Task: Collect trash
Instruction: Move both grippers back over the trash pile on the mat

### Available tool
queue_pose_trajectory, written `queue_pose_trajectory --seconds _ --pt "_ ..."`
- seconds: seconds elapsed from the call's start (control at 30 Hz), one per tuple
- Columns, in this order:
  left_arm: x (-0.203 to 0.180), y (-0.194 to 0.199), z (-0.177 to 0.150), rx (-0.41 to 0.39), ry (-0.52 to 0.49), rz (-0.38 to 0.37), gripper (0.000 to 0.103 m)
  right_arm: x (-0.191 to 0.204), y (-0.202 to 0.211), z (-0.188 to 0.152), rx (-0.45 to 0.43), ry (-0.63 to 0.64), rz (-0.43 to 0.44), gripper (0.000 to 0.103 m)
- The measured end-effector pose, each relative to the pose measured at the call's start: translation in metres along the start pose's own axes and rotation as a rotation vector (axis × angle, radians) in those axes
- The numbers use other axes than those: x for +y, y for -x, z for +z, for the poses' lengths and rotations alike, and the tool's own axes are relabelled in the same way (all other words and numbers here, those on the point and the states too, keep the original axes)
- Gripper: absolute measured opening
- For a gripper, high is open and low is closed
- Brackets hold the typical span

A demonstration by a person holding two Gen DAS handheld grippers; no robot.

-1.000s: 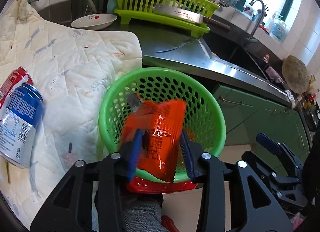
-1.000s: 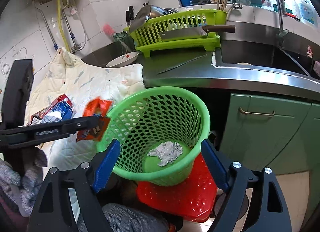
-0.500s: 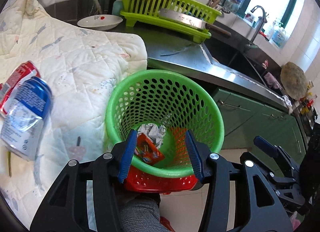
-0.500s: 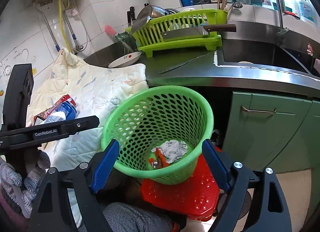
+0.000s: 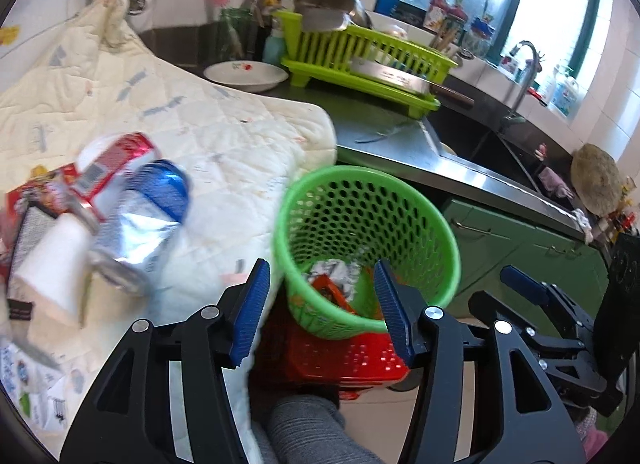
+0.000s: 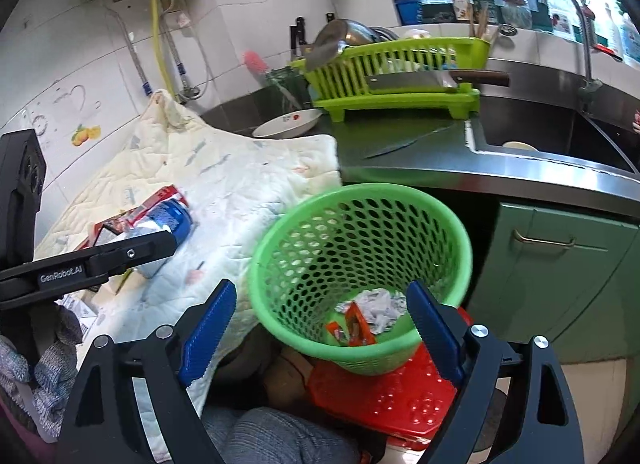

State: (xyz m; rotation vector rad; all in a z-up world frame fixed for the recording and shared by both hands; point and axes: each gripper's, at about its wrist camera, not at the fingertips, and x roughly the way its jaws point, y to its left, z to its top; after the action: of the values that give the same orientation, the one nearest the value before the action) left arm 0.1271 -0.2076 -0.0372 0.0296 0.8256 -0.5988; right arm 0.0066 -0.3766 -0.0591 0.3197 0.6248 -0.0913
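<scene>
The left gripper (image 5: 322, 306) had just been opening, and its blue fingers (image 5: 252, 306) stood apart with nothing between them, above the near rim of the green basket (image 5: 444, 232). The right gripper (image 6: 320, 338) was spread wide and empty too, low beside that basket. An orange wrapper (image 6: 352, 328) lay at the basket's bottom against a crumpled paper ball (image 6: 380, 308), so that piece was judged delivered. The basket sat on a red stool (image 6: 384, 396) just off the edge of the tabletop, where a pale quilt (image 5: 224, 143) hung over. On the quilt, toward the tabletop's left edge, lay a crushed blue can (image 5: 140, 219), a red carton (image 5: 108, 167) and a white paper cup (image 5: 48, 260), touching one another. The next pick probably suited the left gripper: come down over the can across its narrow crushed side, close firmly, and lift clear without snagging the quilt.
</scene>
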Motion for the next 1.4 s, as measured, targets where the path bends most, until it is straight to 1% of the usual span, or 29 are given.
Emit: queue_pose_trajectory --seconds 0.1,0.13,0.17,0.37,0.4,0.57,0.67,0.8,0.9,1.1,1.33,1.4 --pt "0.014 0.015 -0.005 -0.021 0.011 0.039 0.055 0.013 -0.002 0.003 0.001 0.016 0.024 0.084" --pt "0.018 0.019 -0.006 -0.025 0.018 0.052 0.061 0.018 -0.003 0.004 0.001 0.023 0.032 0.084" --pt "0.024 0.025 -0.008 -0.034 0.029 0.071 0.063 0.023 -0.004 0.005 0.001 0.032 0.041 0.085" --pt "0.064 0.054 -0.023 -0.055 0.117 0.163 0.063 0.051 -0.01 0.008 0.008 0.074 0.089 0.085" --pt "0.073 0.06 -0.026 -0.054 0.143 0.195 0.063 0.054 -0.011 0.008 0.009 0.079 0.096 0.085" --pt "0.114 0.083 -0.041 -0.054 0.269 0.3 0.063 0.074 -0.018 0.007 0.021 0.104 0.146 0.085" --pt "0.141 0.099 -0.051 -0.067 0.346 0.341 0.063 0.086 -0.022 0.006 0.031 0.123 0.178 0.085" --pt "0.172 0.123 -0.068 -0.087 0.423 0.404 0.064 0.115 -0.03 0.004 0.058 0.174 0.243 0.085" --pt "0.194 0.141 -0.082 -0.104 0.489 0.438 0.064 0.14 -0.035 0.002 0.068 0.214 0.289 0.085" --pt "0.224 0.175 -0.103 -0.136 0.563 0.499 0.065 0.194 -0.042 -0.005 0.098 0.29 0.391 0.085" --pt "0.247 0.2 -0.123 -0.165 0.625 0.524 0.065 0.254 -0.054 -0.013 0.151 0.348 0.501 0.085" --pt "0.251 0.204 -0.127 -0.171 0.636 0.526 0.065 0.273 -0.059 -0.016 0.174 0.355 0.546 0.085"
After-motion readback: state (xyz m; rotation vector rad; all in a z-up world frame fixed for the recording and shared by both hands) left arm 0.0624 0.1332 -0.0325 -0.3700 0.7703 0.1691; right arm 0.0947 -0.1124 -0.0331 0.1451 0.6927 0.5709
